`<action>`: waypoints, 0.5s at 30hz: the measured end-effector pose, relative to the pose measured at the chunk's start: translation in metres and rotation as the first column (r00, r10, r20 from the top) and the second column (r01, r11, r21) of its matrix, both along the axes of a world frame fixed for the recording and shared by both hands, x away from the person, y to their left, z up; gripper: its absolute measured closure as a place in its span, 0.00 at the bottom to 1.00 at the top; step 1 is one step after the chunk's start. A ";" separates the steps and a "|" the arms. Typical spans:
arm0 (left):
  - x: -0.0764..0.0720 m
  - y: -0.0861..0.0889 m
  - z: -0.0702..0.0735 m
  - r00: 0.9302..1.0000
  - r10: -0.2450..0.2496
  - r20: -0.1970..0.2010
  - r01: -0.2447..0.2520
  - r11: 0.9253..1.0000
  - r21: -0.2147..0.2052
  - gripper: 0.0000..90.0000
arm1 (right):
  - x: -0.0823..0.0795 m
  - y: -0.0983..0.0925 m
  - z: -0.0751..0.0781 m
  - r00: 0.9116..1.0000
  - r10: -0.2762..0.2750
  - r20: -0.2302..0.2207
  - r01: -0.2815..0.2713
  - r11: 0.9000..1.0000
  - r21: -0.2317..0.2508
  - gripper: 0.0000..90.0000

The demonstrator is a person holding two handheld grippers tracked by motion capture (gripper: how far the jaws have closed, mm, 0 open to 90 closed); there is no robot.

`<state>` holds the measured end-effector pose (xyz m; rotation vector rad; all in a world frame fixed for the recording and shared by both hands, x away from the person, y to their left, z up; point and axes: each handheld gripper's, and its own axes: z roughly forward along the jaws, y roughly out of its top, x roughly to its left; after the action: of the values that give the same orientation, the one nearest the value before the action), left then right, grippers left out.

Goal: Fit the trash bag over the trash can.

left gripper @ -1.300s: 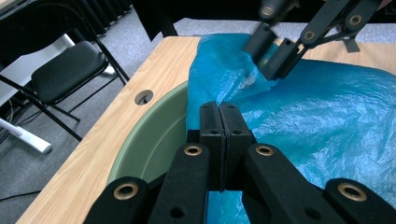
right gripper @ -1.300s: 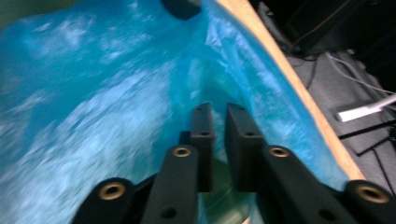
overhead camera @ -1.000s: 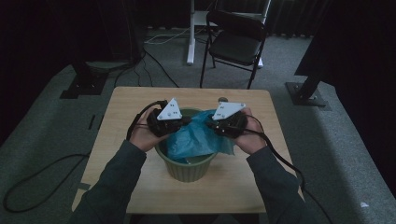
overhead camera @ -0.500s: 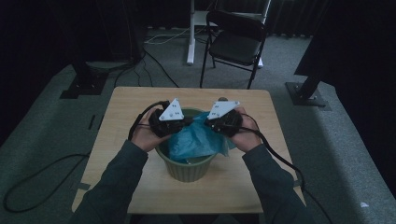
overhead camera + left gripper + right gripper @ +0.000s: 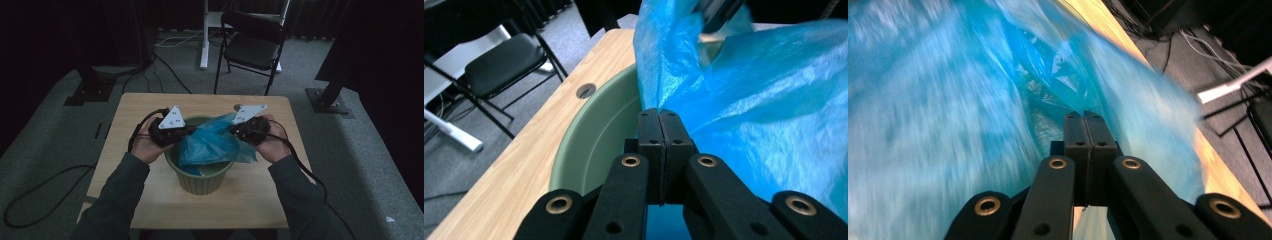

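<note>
A thin blue plastic bag (image 5: 210, 142) lies crumpled over the mouth of a green round pot (image 5: 202, 177) at the middle of the wooden table (image 5: 130, 107). My left gripper (image 5: 186, 133) is at the pot's left rim, shut on the bag's edge. In the left gripper view its jaws (image 5: 659, 114) meet on the blue bag (image 5: 764, 115), above the pot's green wall (image 5: 589, 145). My right gripper (image 5: 233, 131) is at the bag's right side. In the right gripper view its jaws (image 5: 1084, 117) are pressed together on a fold of the bag (image 5: 938, 125).
A black folding chair (image 5: 252, 47) stands behind the table, with a white desk leg (image 5: 204, 35) beside it. Cables run across the grey floor at the left (image 5: 45, 185). A small round hole (image 5: 585, 90) is in the tabletop near the far edge.
My two hands have drawn slightly apart, and the bag is stretched wider across the pot. The right gripper dipped inward, then came back out to the right.
</note>
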<state>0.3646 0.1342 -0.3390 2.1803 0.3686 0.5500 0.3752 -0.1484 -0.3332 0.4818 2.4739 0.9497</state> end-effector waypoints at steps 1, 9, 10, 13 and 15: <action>0.001 0.004 -0.001 1.000 0.007 -0.004 -0.007 1.000 -0.005 0.99 | 0.000 -0.003 0.000 1.000 -0.010 -0.005 0.010 1.000 0.004 1.00; 0.001 0.032 -0.009 0.997 0.072 -0.020 -0.072 0.997 -0.026 0.99 | 0.002 -0.019 -0.002 0.998 -0.048 -0.027 0.048 0.999 -0.010 1.00; 0.001 0.036 -0.010 0.997 0.080 -0.024 -0.080 0.996 -0.034 0.99 | 0.003 -0.021 -0.003 0.998 -0.060 -0.032 0.059 0.998 -0.010 1.00; 0.001 0.046 -0.013 0.994 0.101 -0.031 -0.102 0.994 -0.040 0.99 | 0.004 -0.024 -0.004 0.997 -0.069 -0.040 0.069 0.998 -0.013 1.00; 0.001 0.053 -0.016 0.993 0.115 -0.036 -0.116 0.992 -0.044 0.99 | 0.004 -0.027 -0.005 0.996 -0.077 -0.042 0.076 0.997 -0.021 1.00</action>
<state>0.3653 0.1871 -0.3550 2.1357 0.5230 0.5640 0.3793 -0.1757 -0.3387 0.5919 2.4812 0.8923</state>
